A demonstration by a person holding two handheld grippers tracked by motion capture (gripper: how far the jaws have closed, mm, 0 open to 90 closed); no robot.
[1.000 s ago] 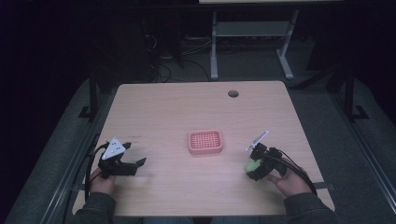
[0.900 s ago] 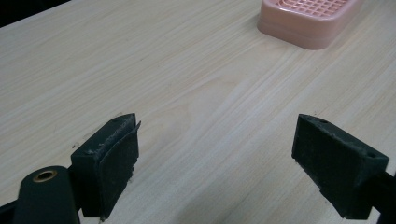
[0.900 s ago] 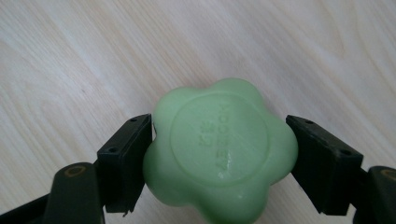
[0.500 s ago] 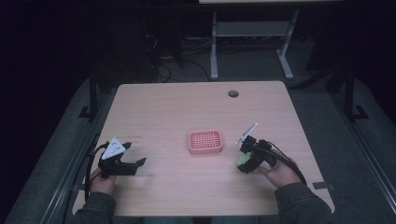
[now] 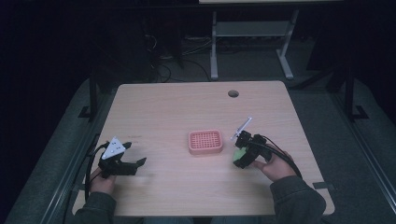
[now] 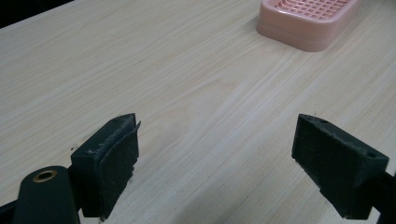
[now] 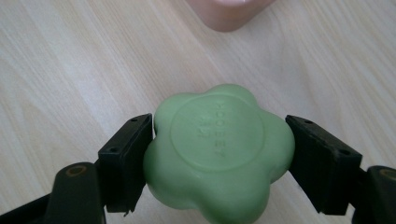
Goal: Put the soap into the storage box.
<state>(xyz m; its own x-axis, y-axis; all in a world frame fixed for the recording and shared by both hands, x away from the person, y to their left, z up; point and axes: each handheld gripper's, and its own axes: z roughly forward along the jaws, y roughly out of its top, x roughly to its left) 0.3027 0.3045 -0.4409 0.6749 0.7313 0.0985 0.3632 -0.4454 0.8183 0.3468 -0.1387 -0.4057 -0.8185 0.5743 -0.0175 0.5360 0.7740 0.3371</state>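
A green flower-shaped soap (image 7: 218, 151) is clamped between the jaws of the right gripper (image 5: 241, 155), which is held above the tabletop (image 5: 187, 107) toward its right edge, just beside a pink dish (image 5: 205, 142). The dish is seen near the middle of the tabletop, its corner visible at the top of the right gripper view. The left gripper (image 5: 133, 163) is held near the front left corner, jaws spread wide with nothing between them.

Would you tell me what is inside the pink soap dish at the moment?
Nothing lies in the pink soap dish: the high view shows its bare slotted grid. The green soap is clamped in the right gripper beside it. Whatever sits beneath the grid is hidden.
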